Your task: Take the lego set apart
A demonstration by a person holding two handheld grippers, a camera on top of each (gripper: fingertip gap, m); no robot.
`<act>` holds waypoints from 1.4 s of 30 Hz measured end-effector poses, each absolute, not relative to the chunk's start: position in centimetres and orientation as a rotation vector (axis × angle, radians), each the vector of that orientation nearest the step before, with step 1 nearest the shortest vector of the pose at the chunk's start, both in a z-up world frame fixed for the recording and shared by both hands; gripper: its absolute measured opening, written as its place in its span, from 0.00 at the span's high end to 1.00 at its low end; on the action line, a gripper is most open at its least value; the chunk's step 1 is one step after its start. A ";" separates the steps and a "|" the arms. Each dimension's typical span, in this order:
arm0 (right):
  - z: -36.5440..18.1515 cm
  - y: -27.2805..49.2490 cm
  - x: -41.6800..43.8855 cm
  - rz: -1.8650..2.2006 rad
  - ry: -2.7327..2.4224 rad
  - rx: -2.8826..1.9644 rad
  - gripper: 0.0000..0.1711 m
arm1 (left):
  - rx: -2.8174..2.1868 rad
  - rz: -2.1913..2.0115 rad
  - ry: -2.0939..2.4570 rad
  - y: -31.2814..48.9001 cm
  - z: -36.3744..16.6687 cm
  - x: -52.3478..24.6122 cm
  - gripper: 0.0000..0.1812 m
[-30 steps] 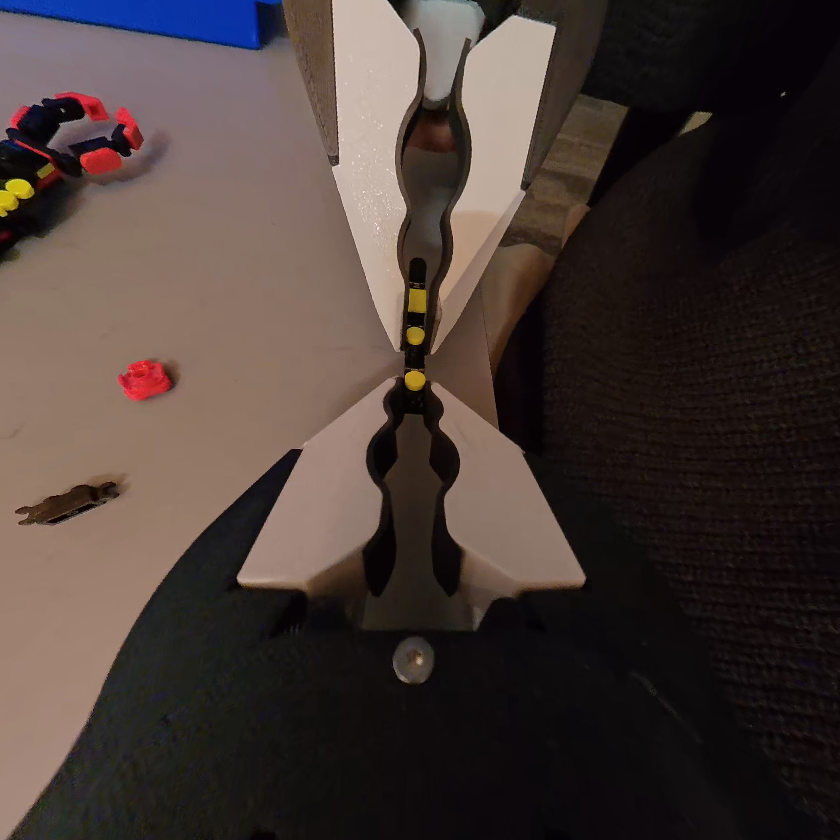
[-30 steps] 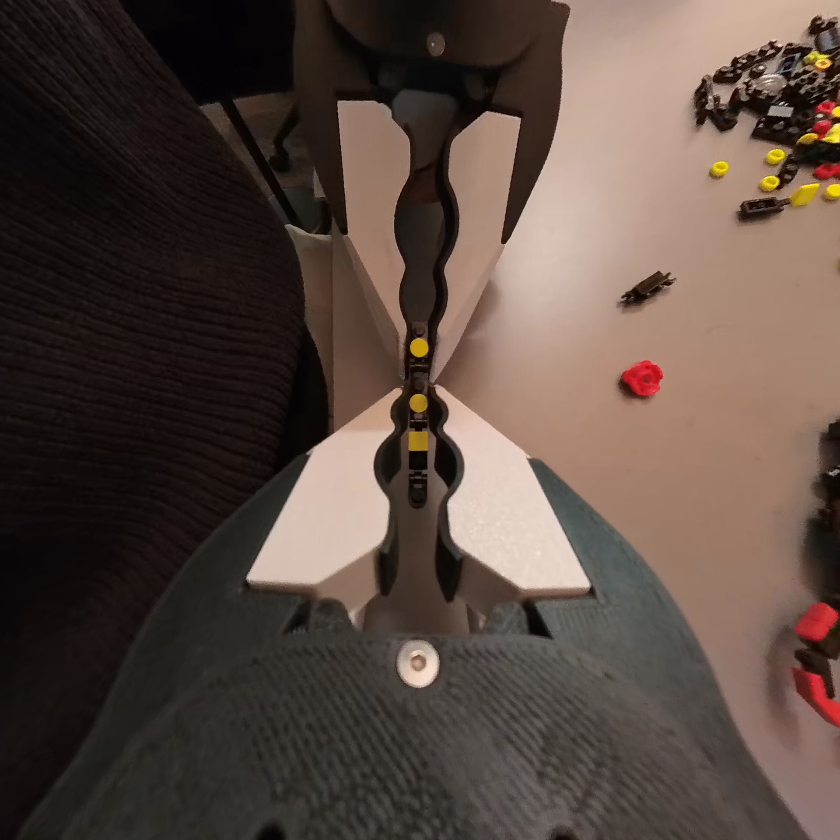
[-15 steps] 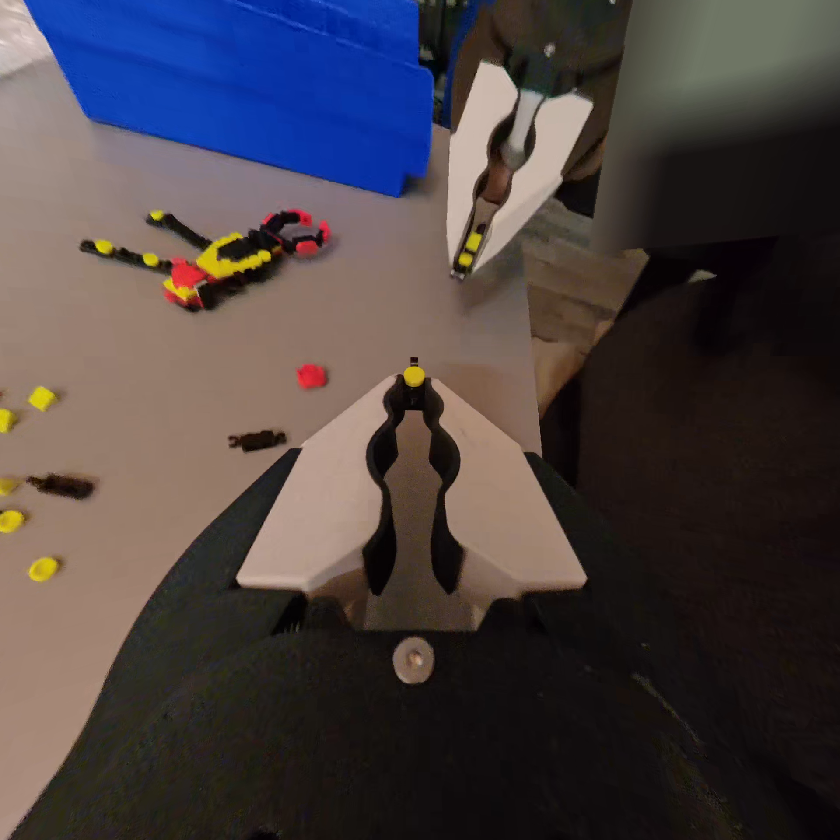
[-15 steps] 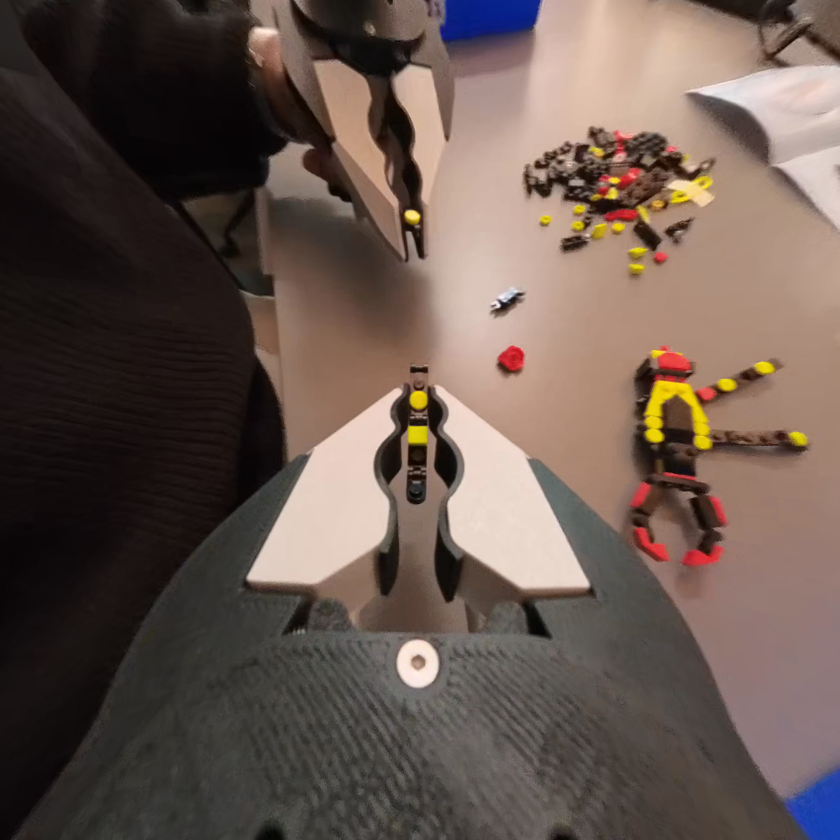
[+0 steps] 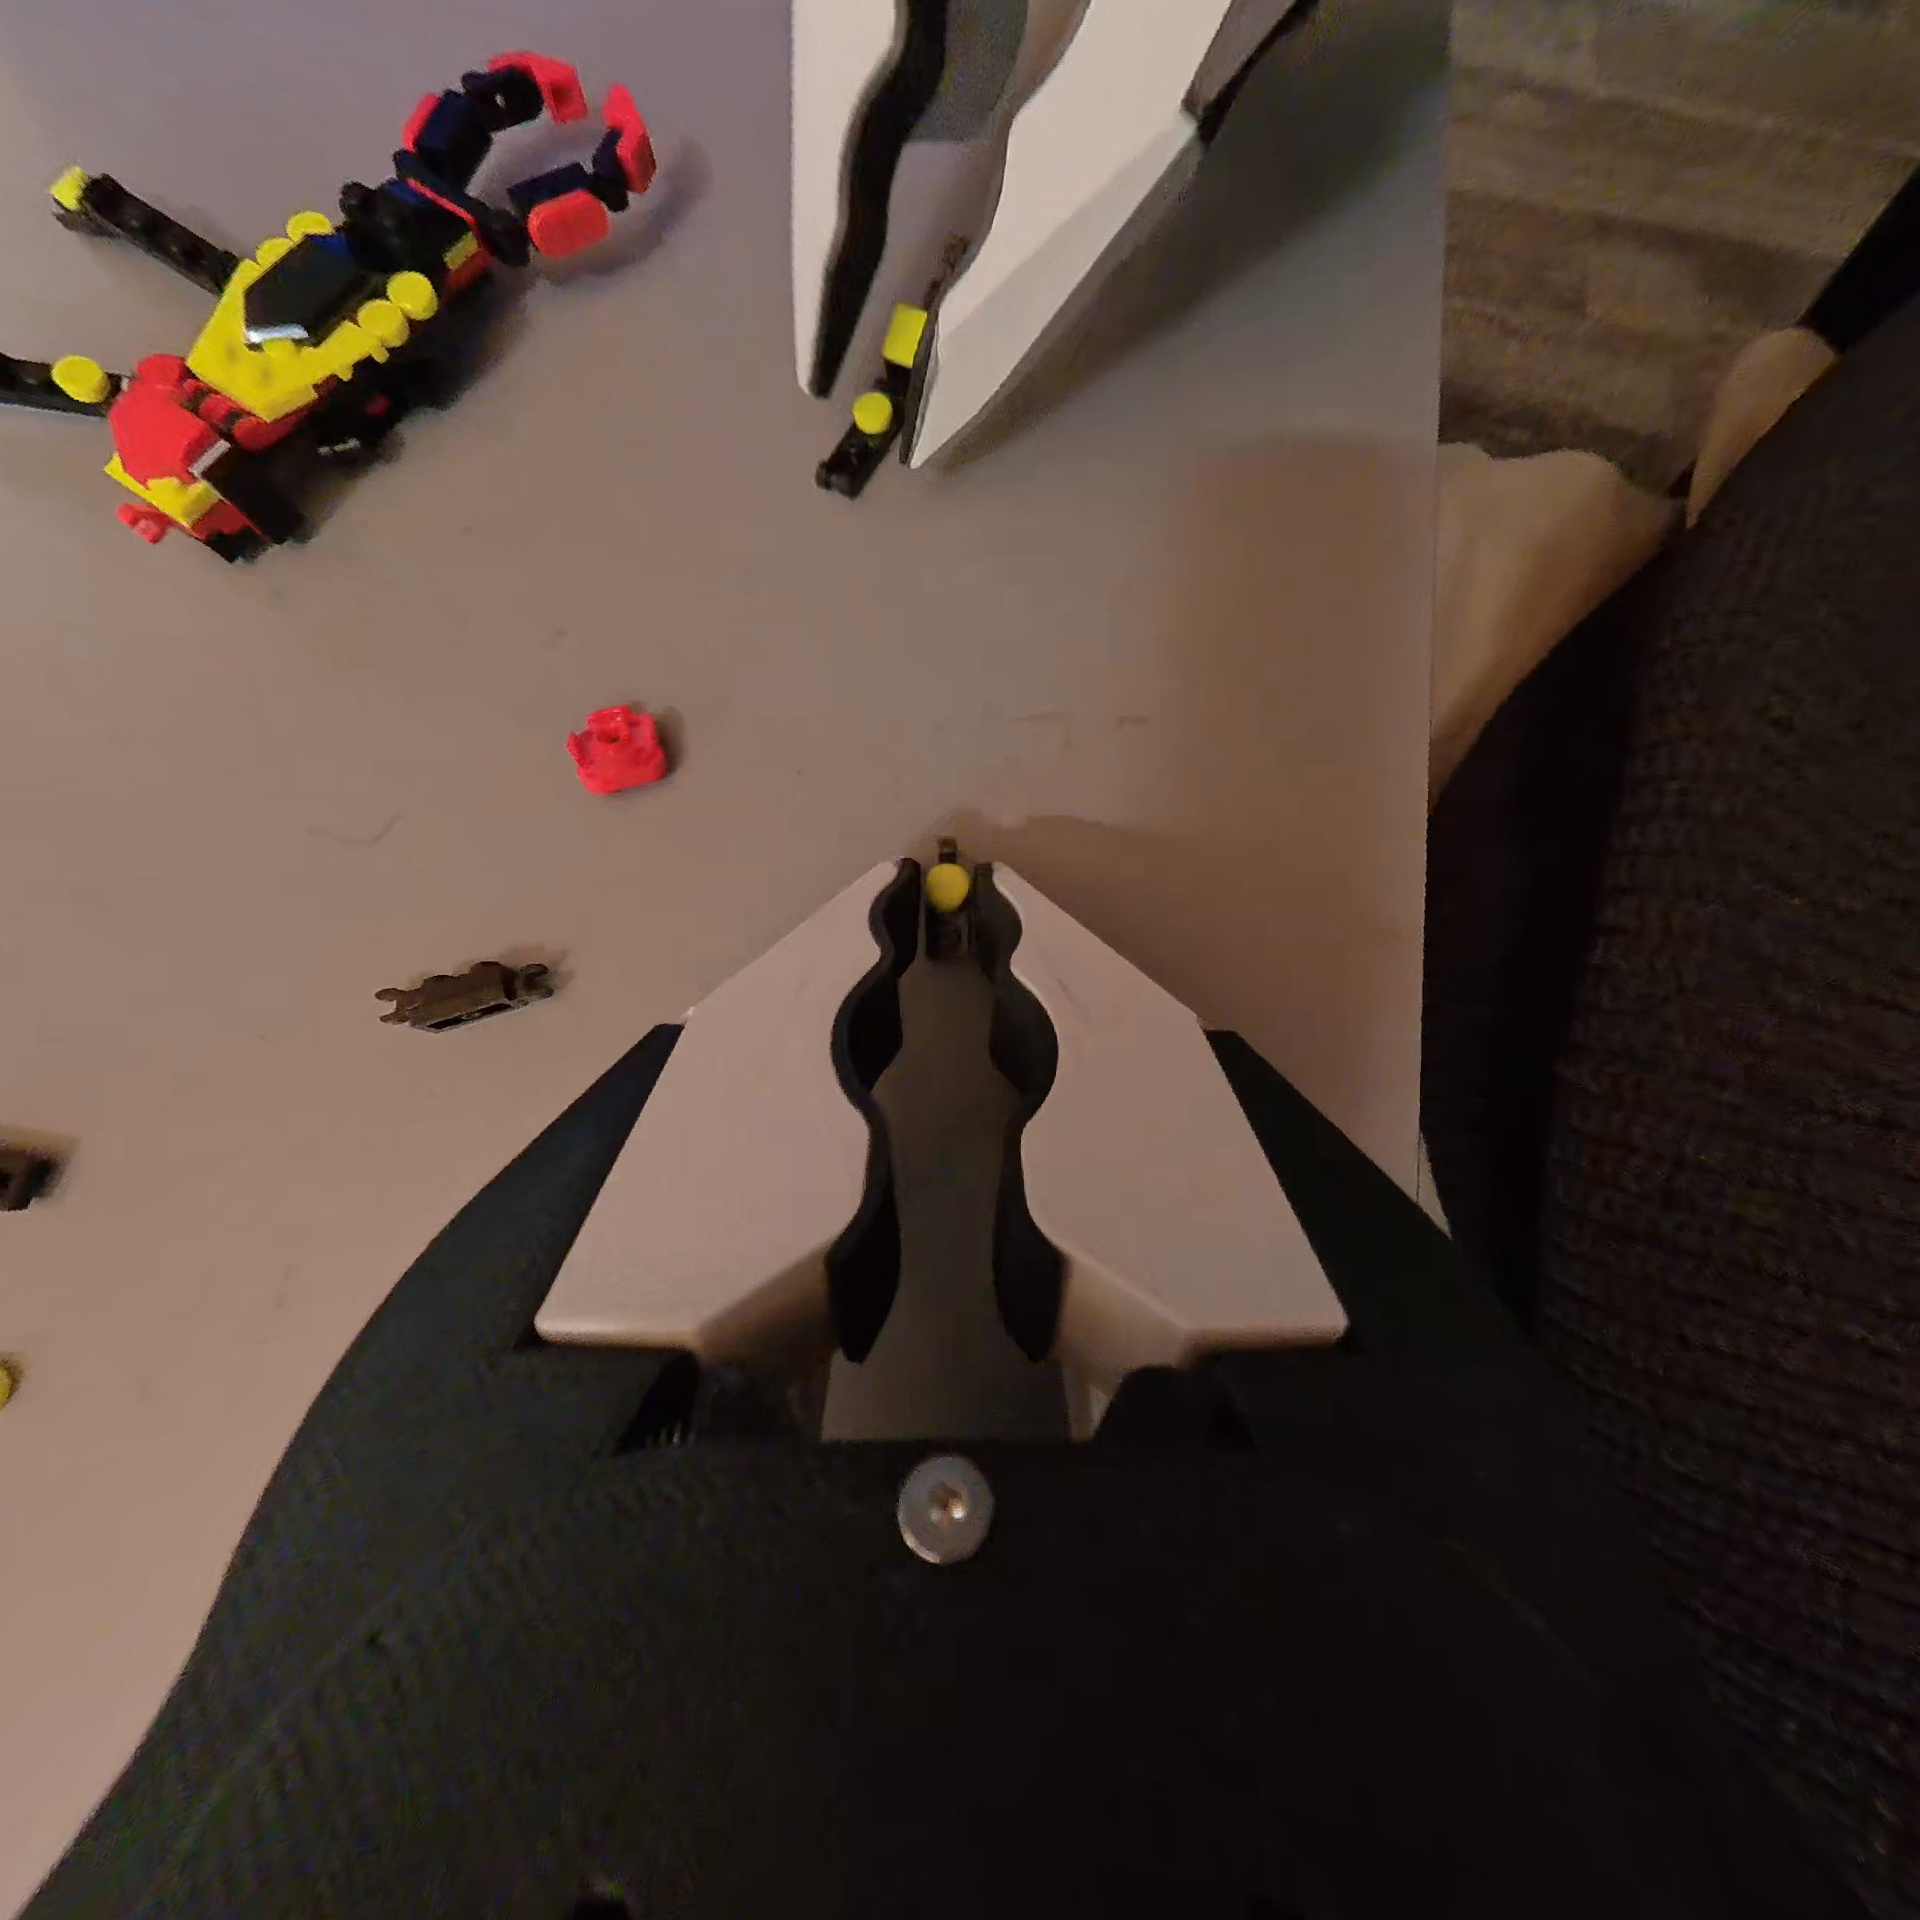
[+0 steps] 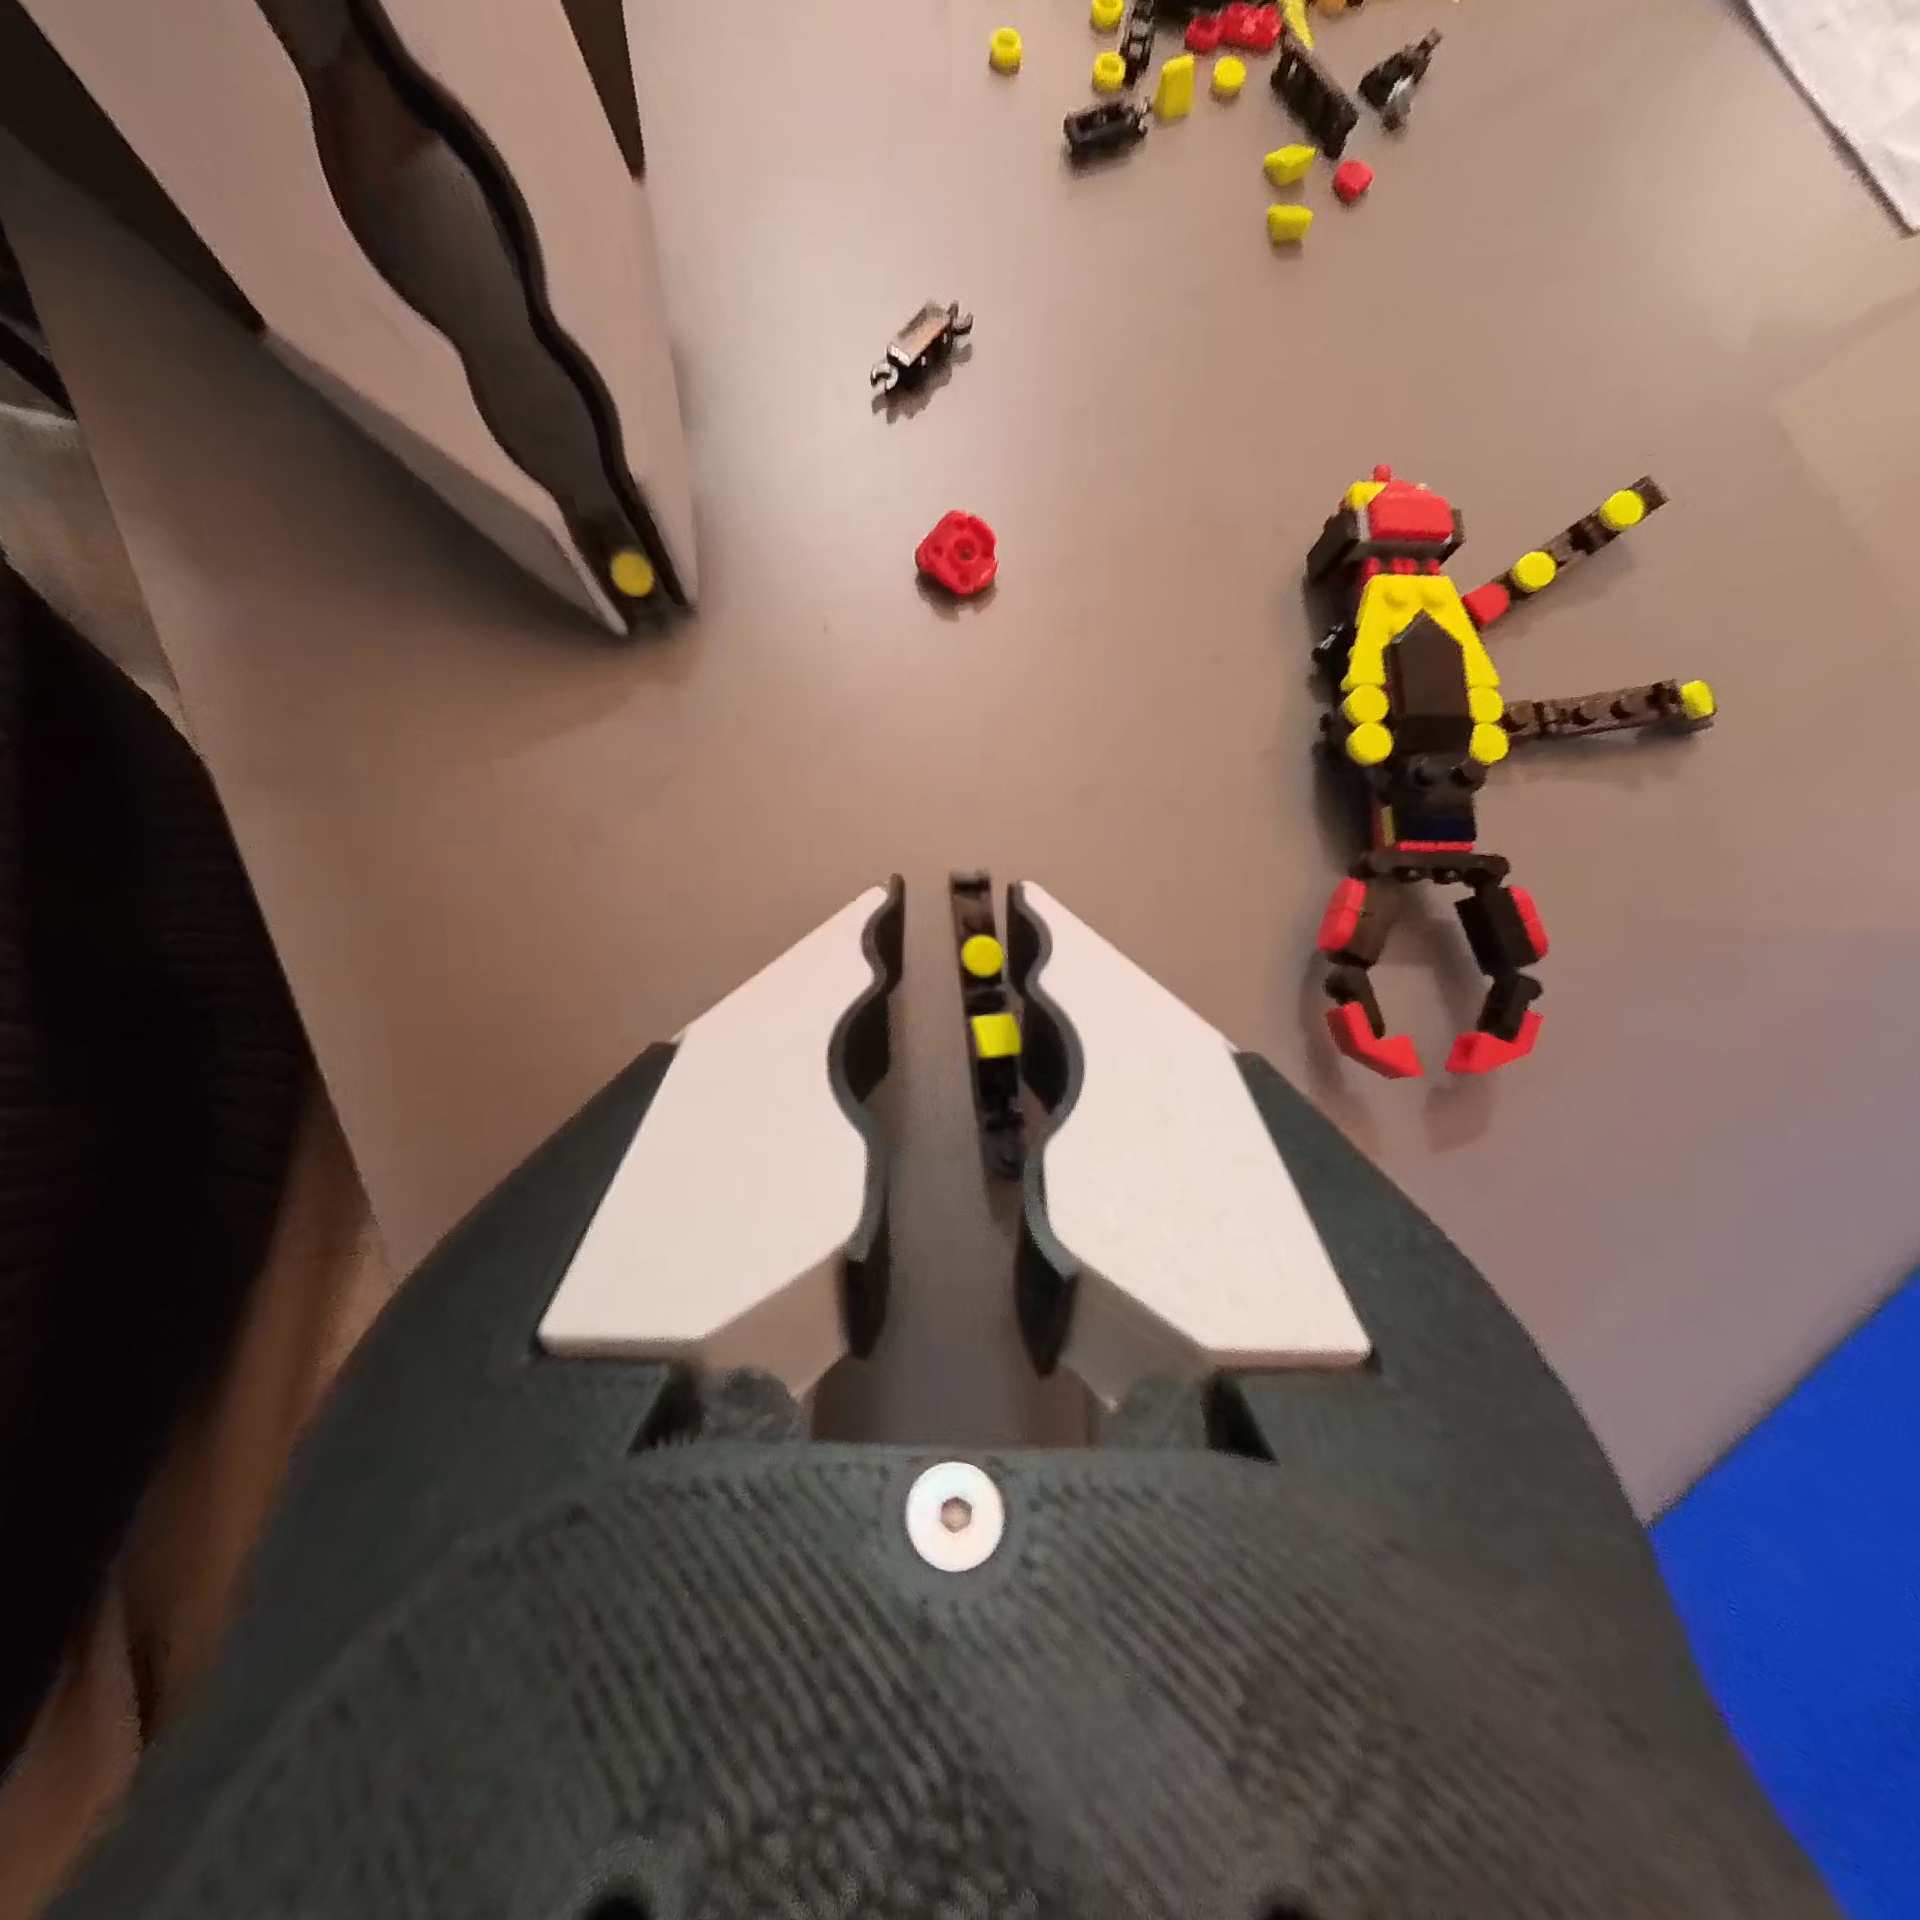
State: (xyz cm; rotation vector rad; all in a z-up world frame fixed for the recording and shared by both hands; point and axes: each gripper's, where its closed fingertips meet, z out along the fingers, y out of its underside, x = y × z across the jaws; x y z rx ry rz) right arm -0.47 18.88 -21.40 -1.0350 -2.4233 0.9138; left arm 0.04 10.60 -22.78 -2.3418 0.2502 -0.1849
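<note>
Left gripper (image 5: 945,878) fingers clamp a small black lego piece with yellow stud (image 5: 947,884) at their tips. Right gripper (image 6: 956,894) fingers stand slightly parted; a black lego strip with yellow studs (image 6: 985,1023) lies against the right finger, over the grey worktop (image 6: 1143,623).

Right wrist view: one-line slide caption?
Right gripper open around a black-and-yellow strip, lego scorpion lying right.

My lego model (image 6: 1418,727) is yellow, red and black; one loose stud (image 6: 957,554) is red; the surface (image 6: 1091,644) under them is grey-brown.
</note>
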 end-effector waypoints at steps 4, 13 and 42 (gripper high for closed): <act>-20.1 17.7 -0.6 0.995 -2.384 -0.991 0.86 | -2.344 -0.188 0.252 10.2 -22.8 0.0 0.88; -20.0 13.4 -0.2 1.109 -2.436 -0.893 0.87 | -2.349 -0.184 0.280 8.6 -22.7 -0.8 0.87; -22.3 8.7 0.8 1.091 -2.634 -0.728 0.96 | -2.332 -0.250 0.376 9.0 -22.7 1.5 0.97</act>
